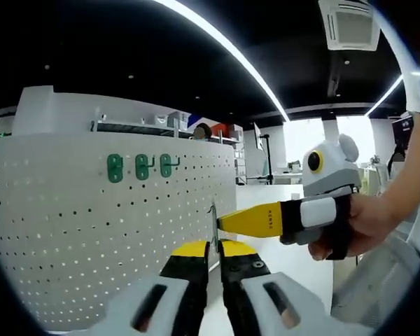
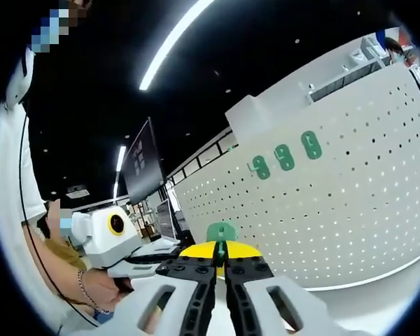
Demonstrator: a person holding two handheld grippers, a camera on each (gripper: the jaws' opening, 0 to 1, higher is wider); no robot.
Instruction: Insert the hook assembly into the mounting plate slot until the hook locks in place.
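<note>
A green hook assembly (image 2: 220,232) sticks up between the yellow tips of my right gripper (image 2: 221,250), which is shut on it. In the left gripper view the same piece is edge-on, a thin metal strip (image 1: 213,220). The right gripper (image 1: 222,222) reaches in from the right and pinches it. My left gripper (image 1: 214,246) sits just below, jaws close together, with the strip's lower end between the tips. The white perforated mounting plate (image 1: 70,238) (image 2: 350,217) stands behind, some way off. The left gripper's body (image 2: 115,234) shows at the left, held by a hand.
Three green hooks (image 1: 143,166) (image 2: 285,157) hang in a row high on the plate. A white counter edge (image 1: 280,210) runs along the plate's right side. A person's hand and forearm (image 1: 378,217) hold the right gripper. Desks and monitors stand further back.
</note>
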